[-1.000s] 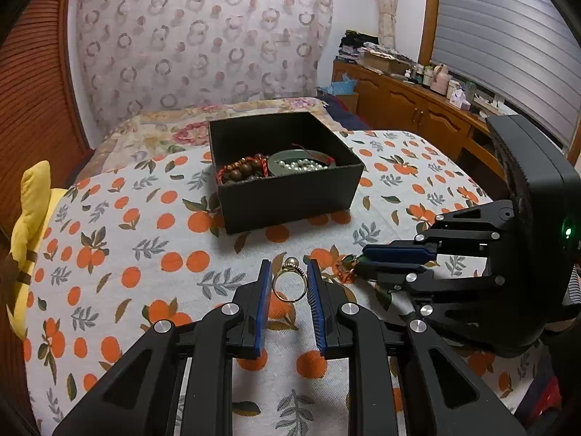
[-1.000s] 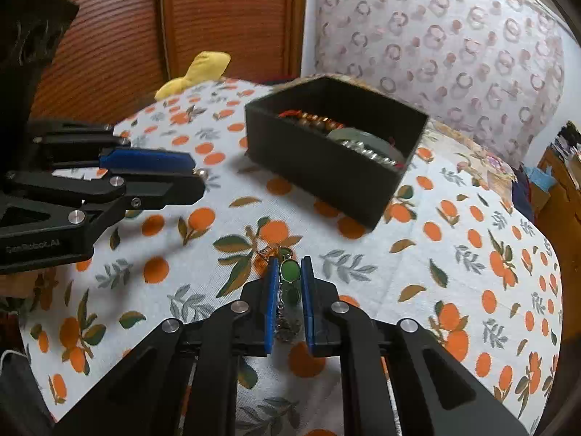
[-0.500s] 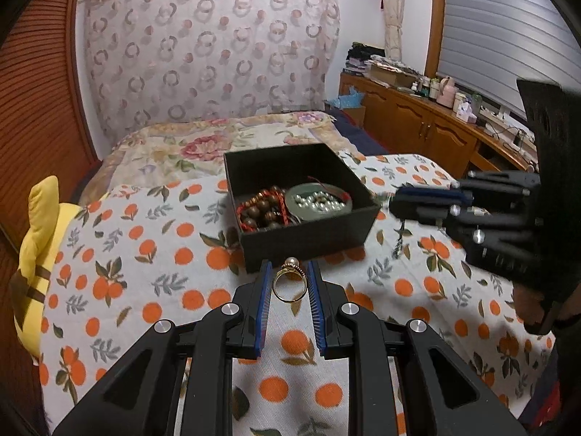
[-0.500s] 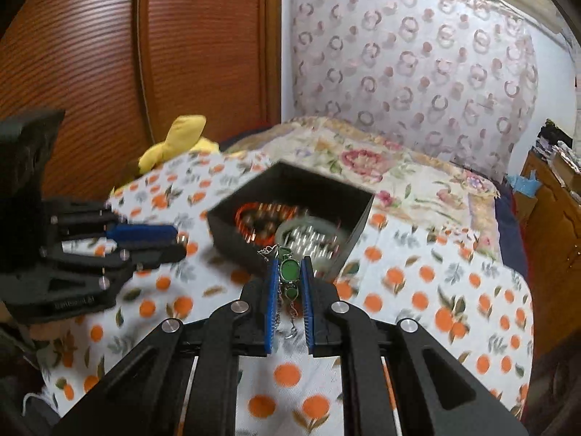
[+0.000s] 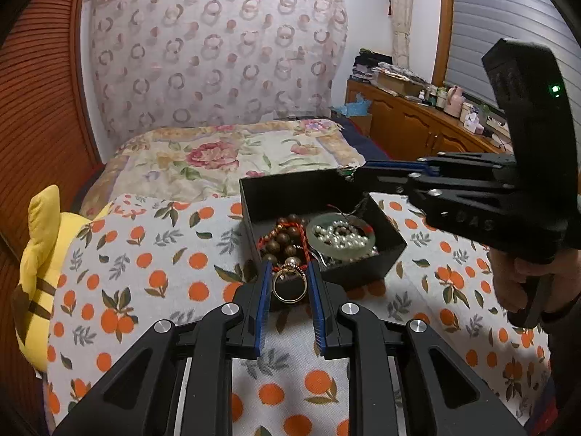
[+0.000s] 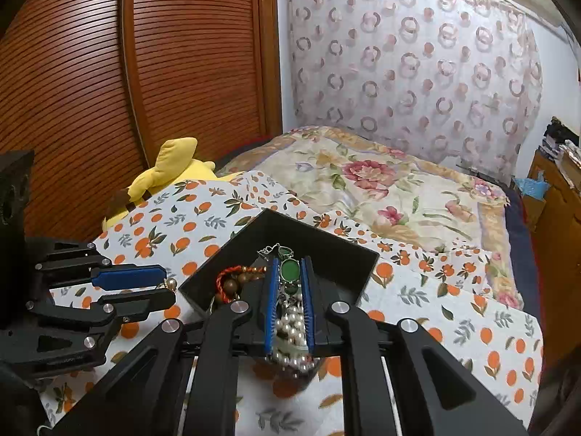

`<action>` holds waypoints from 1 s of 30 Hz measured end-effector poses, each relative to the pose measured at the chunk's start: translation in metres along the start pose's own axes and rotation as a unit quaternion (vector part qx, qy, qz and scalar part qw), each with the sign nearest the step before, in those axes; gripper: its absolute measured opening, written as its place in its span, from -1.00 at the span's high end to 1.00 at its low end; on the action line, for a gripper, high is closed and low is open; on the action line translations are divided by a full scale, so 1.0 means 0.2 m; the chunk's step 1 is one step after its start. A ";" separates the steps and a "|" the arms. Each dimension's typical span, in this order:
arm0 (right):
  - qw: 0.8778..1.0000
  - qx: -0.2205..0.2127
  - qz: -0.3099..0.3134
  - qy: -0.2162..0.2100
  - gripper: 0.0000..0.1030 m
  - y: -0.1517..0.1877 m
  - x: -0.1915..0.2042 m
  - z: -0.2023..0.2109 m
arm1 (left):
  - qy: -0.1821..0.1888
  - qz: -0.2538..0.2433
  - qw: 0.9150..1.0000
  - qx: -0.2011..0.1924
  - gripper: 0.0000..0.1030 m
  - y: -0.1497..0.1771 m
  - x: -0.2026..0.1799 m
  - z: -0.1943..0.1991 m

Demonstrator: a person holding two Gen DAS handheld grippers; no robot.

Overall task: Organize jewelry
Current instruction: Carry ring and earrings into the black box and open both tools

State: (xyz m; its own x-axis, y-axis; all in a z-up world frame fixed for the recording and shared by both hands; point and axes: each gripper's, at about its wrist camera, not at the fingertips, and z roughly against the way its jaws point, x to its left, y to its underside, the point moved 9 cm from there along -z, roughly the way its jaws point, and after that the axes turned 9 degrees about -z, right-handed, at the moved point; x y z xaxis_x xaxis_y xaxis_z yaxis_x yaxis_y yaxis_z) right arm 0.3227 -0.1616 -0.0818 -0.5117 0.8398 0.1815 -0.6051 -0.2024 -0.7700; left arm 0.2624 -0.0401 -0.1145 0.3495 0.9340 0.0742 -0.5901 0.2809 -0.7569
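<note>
While the yellow plush toy [image 5: 43, 265] lies at the far left edge of the bed, the orange-print cloth [image 5: 145, 254] spreads across the mattress toward the middle, where the black jewelry box [image 5: 319, 218] sits open. The left gripper [image 5: 289, 287] is clamped on a gold ring [image 5: 288, 285], whose band stands upright between the blue pads with its pearl-like bead at the top. In the left wrist view the ring hangs just before the near wall of the box, the near left corner showing behind it. Inside the box, a brown bead bracelet [image 5: 287, 239] with red cord lies on the left and a pale green disc holding a pearl strand [image 5: 341, 234] lies on the right. Farther right, the right gripper [image 6: 289, 272] reaches over the box; its jaws are closed on a green-stone chain [image 6: 288, 269], the oval green stones pinched between the pads and a thin silver chain trailing from the tip. In the right wrist view this piece hangs above the box's interior, over the pearls. At the far right a person's hand [image 5: 523, 283] grasps the gripper's handle.
</note>
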 end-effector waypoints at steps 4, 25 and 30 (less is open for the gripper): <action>1.000 0.008 -0.007 0.001 0.72 -0.01 -0.02 -0.07 | -0.001 0.001 1.000 0.003 0.64 -0.03 0.02 -0.04; 0.999 0.002 -0.045 0.007 0.68 0.03 -0.20 -0.04 | -0.014 0.003 1.000 0.019 0.64 -0.25 0.10 -0.34; 0.999 -0.001 -0.049 0.012 0.68 0.06 -0.22 0.00 | -0.021 0.007 1.000 0.022 0.64 -0.27 0.11 -0.40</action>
State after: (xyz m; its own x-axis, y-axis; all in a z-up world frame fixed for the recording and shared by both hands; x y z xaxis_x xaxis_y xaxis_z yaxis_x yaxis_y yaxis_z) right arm 0.3382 -0.2014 -0.0989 -0.4350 0.8673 0.2421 -0.6509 -0.1171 -0.7501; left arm 0.3597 -0.0517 -0.1245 0.3109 0.9461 0.0904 -0.6273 0.2757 -0.7283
